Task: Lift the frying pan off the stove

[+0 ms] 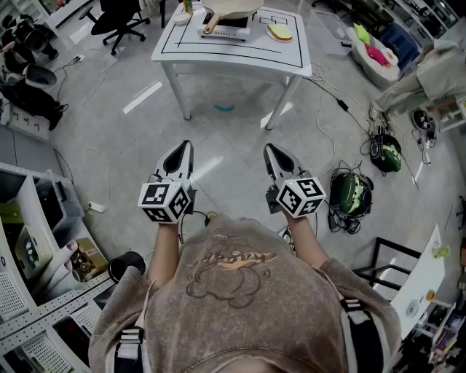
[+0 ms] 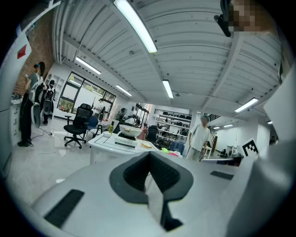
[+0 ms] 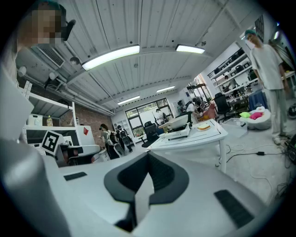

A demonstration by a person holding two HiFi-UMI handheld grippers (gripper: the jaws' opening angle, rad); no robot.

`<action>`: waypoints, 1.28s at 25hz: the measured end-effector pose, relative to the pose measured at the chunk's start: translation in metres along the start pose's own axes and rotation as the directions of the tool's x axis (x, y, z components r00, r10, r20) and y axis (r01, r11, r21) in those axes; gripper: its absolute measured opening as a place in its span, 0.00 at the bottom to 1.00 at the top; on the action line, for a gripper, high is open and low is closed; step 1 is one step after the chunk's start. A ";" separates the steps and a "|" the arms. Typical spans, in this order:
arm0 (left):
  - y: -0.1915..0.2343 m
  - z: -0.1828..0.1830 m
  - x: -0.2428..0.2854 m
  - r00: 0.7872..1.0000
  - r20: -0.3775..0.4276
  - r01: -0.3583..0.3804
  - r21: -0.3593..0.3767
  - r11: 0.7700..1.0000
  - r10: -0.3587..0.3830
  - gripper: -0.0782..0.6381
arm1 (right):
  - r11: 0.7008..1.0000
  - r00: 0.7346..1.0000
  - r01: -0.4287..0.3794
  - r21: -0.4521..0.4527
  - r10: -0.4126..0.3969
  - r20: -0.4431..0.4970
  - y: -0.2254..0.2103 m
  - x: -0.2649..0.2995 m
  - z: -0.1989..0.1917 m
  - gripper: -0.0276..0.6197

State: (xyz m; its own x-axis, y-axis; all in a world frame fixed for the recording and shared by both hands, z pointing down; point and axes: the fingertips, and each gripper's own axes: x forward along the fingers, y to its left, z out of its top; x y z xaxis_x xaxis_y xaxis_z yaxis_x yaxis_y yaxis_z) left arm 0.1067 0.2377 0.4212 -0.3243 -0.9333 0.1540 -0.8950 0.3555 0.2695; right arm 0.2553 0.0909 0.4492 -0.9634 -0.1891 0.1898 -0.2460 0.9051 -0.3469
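Observation:
The frying pan (image 1: 230,7) sits on a portable stove (image 1: 226,29) on the white table (image 1: 182,51) at the far end of the room. Both grippers are held close in front of the person's chest, well short of the table. My left gripper (image 1: 183,148) and my right gripper (image 1: 272,151) are shut and hold nothing. In the left gripper view the pan (image 2: 130,131) and stove (image 2: 124,140) appear small beyond the shut left gripper (image 2: 149,155). In the right gripper view the pan (image 3: 178,122) shows beyond the shut right gripper (image 3: 148,156).
A plate with bread (image 1: 279,32) lies on the table to the right of the stove. A black office chair (image 1: 120,18) stands to the table's left. Cables and green-black gear (image 1: 351,193) lie on the floor at right. Shelving (image 1: 36,218) stands at left. A person in white (image 2: 200,136) stands beyond.

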 end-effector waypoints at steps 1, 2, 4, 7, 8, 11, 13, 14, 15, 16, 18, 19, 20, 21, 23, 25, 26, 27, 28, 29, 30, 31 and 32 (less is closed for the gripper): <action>0.000 0.000 0.000 1.000 -0.001 0.002 0.000 1.000 -0.002 0.12 | 1.000 1.000 0.001 0.001 -0.001 0.001 0.000 0.000 -0.001 0.04; 0.001 0.000 0.000 1.000 -0.003 0.003 0.001 1.000 -0.003 0.12 | 1.000 1.000 0.002 0.004 -0.002 0.003 0.001 0.000 -0.001 0.04; 0.003 0.000 0.000 1.000 -0.005 0.007 0.002 1.000 -0.007 0.12 | 1.000 1.000 -0.002 0.025 0.002 0.012 0.002 0.000 -0.003 0.04; 0.008 0.000 0.000 1.000 -0.010 0.012 0.007 1.000 -0.012 0.12 | 0.998 1.000 -0.007 0.061 0.005 0.026 0.005 0.003 -0.005 0.04; 0.010 0.001 0.001 1.000 -0.013 0.015 0.009 1.000 -0.015 0.12 | 0.998 1.000 -0.006 0.065 0.005 0.025 0.007 0.004 -0.005 0.04; 0.017 0.004 0.001 0.999 -0.021 0.027 0.020 0.999 -0.027 0.12 | 0.998 1.000 -0.003 0.058 0.003 0.013 0.016 0.011 -0.008 0.04; 0.023 0.004 0.001 0.999 -0.022 0.038 0.025 0.999 -0.037 0.12 | 0.998 1.000 -0.006 0.057 0.005 0.009 0.023 0.018 -0.012 0.04; 0.026 0.003 0.001 0.999 -0.023 0.043 0.026 0.999 -0.043 0.12 | 0.998 1.000 -0.008 0.057 0.007 0.008 0.026 0.020 -0.014 0.04; 0.029 0.002 0.000 0.999 -0.024 0.049 0.025 0.998 -0.048 0.12 | 0.998 1.000 -0.009 0.058 0.008 0.008 0.029 0.023 -0.017 0.04; 0.031 0.001 -0.001 0.998 -0.025 0.055 0.026 0.998 -0.054 0.12 | 0.998 1.000 -0.008 0.059 0.007 0.009 0.031 0.024 -0.019 0.04; 0.035 0.001 -0.001 0.998 -0.025 0.067 0.027 0.997 -0.066 0.12 | 0.998 1.000 -0.002 0.064 0.002 0.011 0.036 0.027 -0.023 0.04; 0.037 0.002 0.000 0.997 -0.024 0.071 0.026 0.997 -0.070 0.12 | 0.998 1.000 0.002 0.066 -0.002 0.010 0.037 0.028 -0.025 0.04; 0.038 0.002 0.000 0.997 -0.022 0.074 0.023 0.997 -0.074 0.12 | 0.998 1.000 0.005 0.067 -0.006 0.007 0.039 0.028 -0.026 0.04; 0.039 0.003 0.000 0.997 -0.021 0.077 0.021 0.997 -0.076 0.12 | 0.998 1.000 0.009 0.067 -0.009 0.004 0.041 0.028 -0.028 0.04; 0.042 0.002 0.000 0.996 -0.022 0.082 0.020 0.996 -0.081 0.12 | 0.998 1.000 0.017 0.068 -0.017 0.000 0.042 0.028 -0.030 0.04; 0.045 0.002 0.003 0.996 -0.023 0.086 0.021 0.996 -0.086 0.12 | 0.997 1.000 0.026 0.067 -0.026 -0.001 0.042 0.031 -0.031 0.04; 0.046 0.002 0.004 0.996 -0.023 0.089 0.020 0.996 -0.088 0.12 | 0.997 1.000 0.030 0.065 -0.030 -0.001 0.041 0.033 -0.031 0.04; 0.048 0.002 0.006 0.996 -0.024 0.091 0.019 0.996 -0.091 0.12 | 0.997 0.999 0.033 0.064 -0.033 -0.001 0.041 0.036 -0.031 0.04; 0.050 0.003 0.009 0.995 -0.025 0.093 0.018 0.996 -0.092 0.12 | 0.997 0.999 0.036 0.063 -0.036 -0.001 0.040 0.039 -0.030 0.04; 0.052 0.003 0.011 0.995 -0.026 0.093 0.018 0.996 -0.092 0.12 | 0.997 0.999 0.036 0.063 -0.037 0.000 0.040 0.043 -0.029 0.04; 0.054 0.004 0.015 0.995 -0.027 0.092 0.018 0.996 -0.092 0.12 | 0.997 0.999 0.034 0.063 -0.035 0.001 0.040 0.047 -0.027 0.04; 0.056 0.005 0.018 0.995 -0.027 0.092 0.017 0.996 -0.092 0.12 | 0.998 1.000 0.031 0.063 -0.031 0.002 0.040 0.051 -0.025 0.04; 0.058 0.006 0.021 0.995 -0.027 0.092 0.017 0.996 -0.092 0.12 | 0.998 1.000 0.027 0.063 -0.027 0.003 0.040 0.055 -0.024 0.04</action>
State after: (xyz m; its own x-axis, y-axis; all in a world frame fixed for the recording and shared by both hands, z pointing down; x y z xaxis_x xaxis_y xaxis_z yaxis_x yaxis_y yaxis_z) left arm 0.0463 0.2379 0.4340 -0.2324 -0.9604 0.1538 -0.9263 0.2668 0.2662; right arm 0.1953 0.1255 0.4677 -0.9568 -0.2145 0.1964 -0.2778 0.8740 -0.3988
